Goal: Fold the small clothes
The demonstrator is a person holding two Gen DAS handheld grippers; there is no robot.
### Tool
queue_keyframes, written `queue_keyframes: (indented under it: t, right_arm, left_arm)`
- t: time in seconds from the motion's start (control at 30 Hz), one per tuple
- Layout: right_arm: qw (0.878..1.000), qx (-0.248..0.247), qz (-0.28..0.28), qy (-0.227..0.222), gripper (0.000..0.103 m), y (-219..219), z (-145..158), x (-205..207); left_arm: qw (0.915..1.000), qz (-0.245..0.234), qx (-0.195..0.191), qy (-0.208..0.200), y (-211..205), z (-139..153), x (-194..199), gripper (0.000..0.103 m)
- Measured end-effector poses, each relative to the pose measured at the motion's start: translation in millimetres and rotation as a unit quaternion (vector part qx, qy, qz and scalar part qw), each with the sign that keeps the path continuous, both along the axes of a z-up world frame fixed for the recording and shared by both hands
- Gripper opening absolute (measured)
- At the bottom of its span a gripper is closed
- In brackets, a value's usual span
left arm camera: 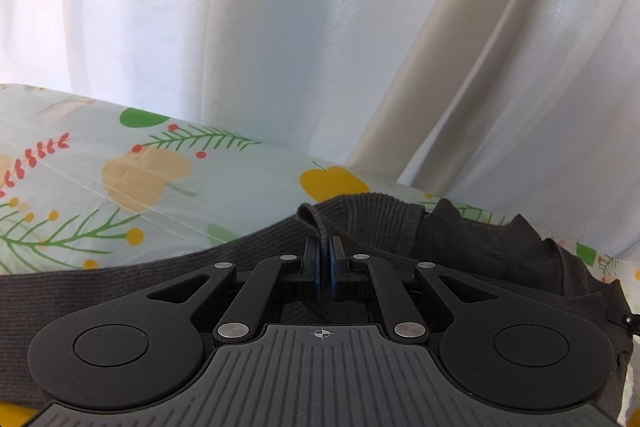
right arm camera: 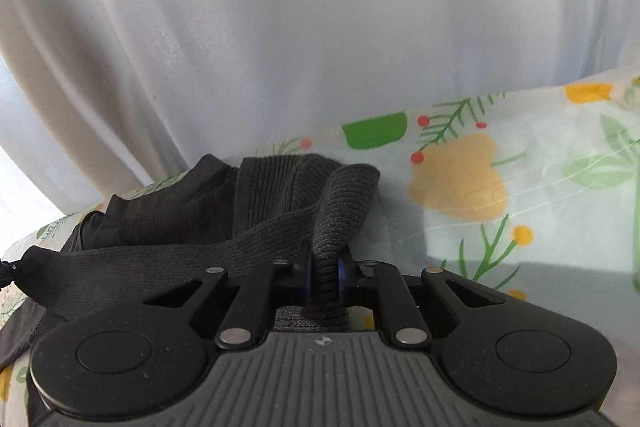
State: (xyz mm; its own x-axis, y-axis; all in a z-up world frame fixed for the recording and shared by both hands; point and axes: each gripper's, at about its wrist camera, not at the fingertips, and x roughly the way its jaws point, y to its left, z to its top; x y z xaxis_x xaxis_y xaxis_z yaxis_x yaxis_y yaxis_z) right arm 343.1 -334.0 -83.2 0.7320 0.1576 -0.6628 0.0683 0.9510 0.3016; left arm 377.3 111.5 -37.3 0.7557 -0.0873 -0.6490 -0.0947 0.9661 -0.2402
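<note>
Dark ribbed knit, a small charcoal garment (left arm camera: pixel 360 223), lay rumpled across the desk (left arm camera: pixel 80 171) under its flower-print cover, with a pale curtain (left arm camera: pixel 280 27) hanging behind. From my left wrist view, the left gripper (left arm camera: pixel 324 259) had its fingers pressed nearly together, pinching a thin raised fold of the hem at twelve o'clock. From the right wrist view, the right gripper (right arm camera: pixel 326 275) had its fingers clamped on a thick bunched lobe of the same cloth, which rose toward one o'clock. The strip between both grips looked slack and creased toward nine o'clock. I judged this the lifting stage of a fold. To do it well I would have drawn both hands apart until the edge ran taut, kept them level, and laid the cloth over in one even sweep.
</note>
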Motion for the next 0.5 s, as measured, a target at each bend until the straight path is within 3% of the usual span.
queue_keyframes:
  t: [0.23, 0.3, 0.43, 0.5]
  right_arm:
    - [0.996, -0.084, -0.02, -0.007, 0.01, 3.9, -5.6, 2.9]
    - [0.995, -0.101, -0.019, -0.004, 0.012, 5.5, -8.1, 3.6]
    - [0.992, -0.113, -0.046, -0.013, 0.021, -2.4, 2.8, -4.2]
    - [0.991, -0.113, -0.065, -0.043, 0.025, -6.0, 17.5, -16.7]
  left_arm:
    - [0.999, 0.0, 0.043, 0.016, -13.2, -20.3, 4.8, 0.006]
    - [0.9981, 0.006, 0.055, 0.027, -10.8, -22.5, 3.5, 0.015]
    - [0.9967, 0.031, 0.074, 0.011, -7.5, -6.0, -13.9, 0.02]
    - [0.9968, 0.027, 0.074, -0.01, -13.2, 2.4, -22.0, 0.035]
